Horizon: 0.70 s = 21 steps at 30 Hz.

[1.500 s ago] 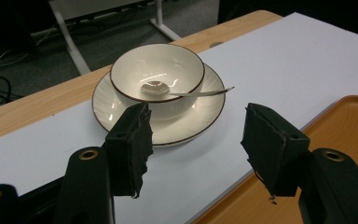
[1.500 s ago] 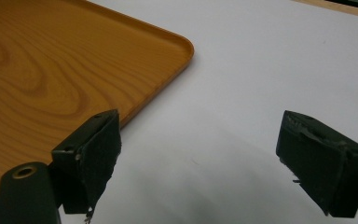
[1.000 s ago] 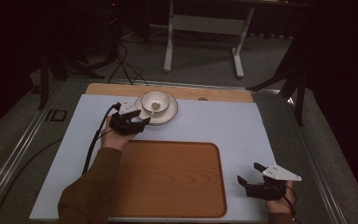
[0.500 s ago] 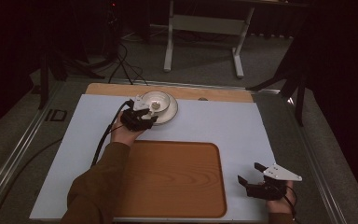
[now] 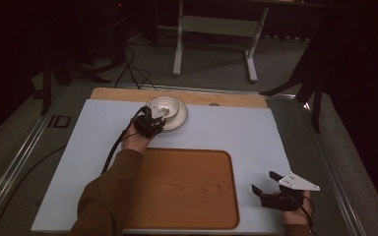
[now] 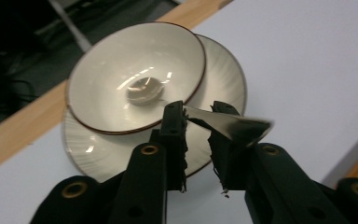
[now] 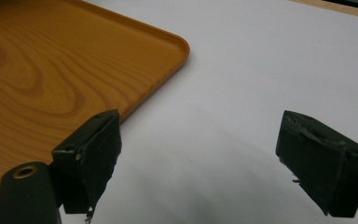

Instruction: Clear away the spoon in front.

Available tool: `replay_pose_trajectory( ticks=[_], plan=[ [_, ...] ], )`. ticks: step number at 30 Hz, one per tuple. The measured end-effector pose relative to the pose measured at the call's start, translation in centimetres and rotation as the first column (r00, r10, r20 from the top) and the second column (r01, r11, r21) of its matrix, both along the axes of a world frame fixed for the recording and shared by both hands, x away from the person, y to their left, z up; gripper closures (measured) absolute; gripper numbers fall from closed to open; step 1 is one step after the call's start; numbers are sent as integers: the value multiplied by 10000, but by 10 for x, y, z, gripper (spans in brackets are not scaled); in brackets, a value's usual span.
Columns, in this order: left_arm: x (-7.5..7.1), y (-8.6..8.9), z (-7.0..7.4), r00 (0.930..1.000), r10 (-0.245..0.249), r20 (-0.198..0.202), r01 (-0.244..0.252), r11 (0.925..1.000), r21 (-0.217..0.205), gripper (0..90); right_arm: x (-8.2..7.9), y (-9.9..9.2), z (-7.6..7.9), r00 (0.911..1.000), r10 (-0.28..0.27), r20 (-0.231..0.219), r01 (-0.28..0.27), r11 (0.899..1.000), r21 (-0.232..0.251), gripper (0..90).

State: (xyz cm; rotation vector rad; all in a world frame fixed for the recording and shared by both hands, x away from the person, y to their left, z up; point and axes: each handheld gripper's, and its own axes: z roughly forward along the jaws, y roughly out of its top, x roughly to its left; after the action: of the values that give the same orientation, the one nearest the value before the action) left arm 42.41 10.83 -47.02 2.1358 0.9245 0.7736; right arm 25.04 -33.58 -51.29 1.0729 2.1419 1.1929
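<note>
Left gripper: at the near-left edge of the crockery at the far side of the table; in the left gripper view its jaws have just been closing and now stand narrow around a spoon handle.
Spoon: shiny metal handle lies across the gap between the jaw tips; bowl end rests in the middle of the bowl. Whether the pads press on the handle, cannot tell.
Bowl: cream, dark-rimmed, shallow; sits off-centre on the plate, shifted toward the far-left in the left gripper view.
Plate: cream, ribbed, under the bowl; rests on the white mat, close to the wooden strip.
Right gripper: near-right corner of the mat, well apart from the crockery; jaws spread wide, nothing between them, white mat beneath.
Tray: wood-grain, rounded corners, bare; lies between the person and the plate, its right corner just beside the right gripper.
White mat: covers most of the table.
Wooden strip: table edge showing beyond the mat.
In the way: bowl rim sits just beyond the left jaw tips; tray lies between the two grippers.
Background: metal stand legs and cables on the floor beyond the table.
</note>
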Motion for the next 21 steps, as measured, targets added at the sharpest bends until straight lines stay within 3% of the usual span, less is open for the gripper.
replay_pose_trajectory(
  ticks=[10,21],
  plan=[
    [-2,1,4,9994,172,286,-174,9998,69,877,0,0,0,10000,12,-19,-12,10000,5,139],
    [-4,2,7,9990,322,311,-324,9995,60,893,0,0,0,10000,29,-1,-29,10000,21,139]
  ],
)
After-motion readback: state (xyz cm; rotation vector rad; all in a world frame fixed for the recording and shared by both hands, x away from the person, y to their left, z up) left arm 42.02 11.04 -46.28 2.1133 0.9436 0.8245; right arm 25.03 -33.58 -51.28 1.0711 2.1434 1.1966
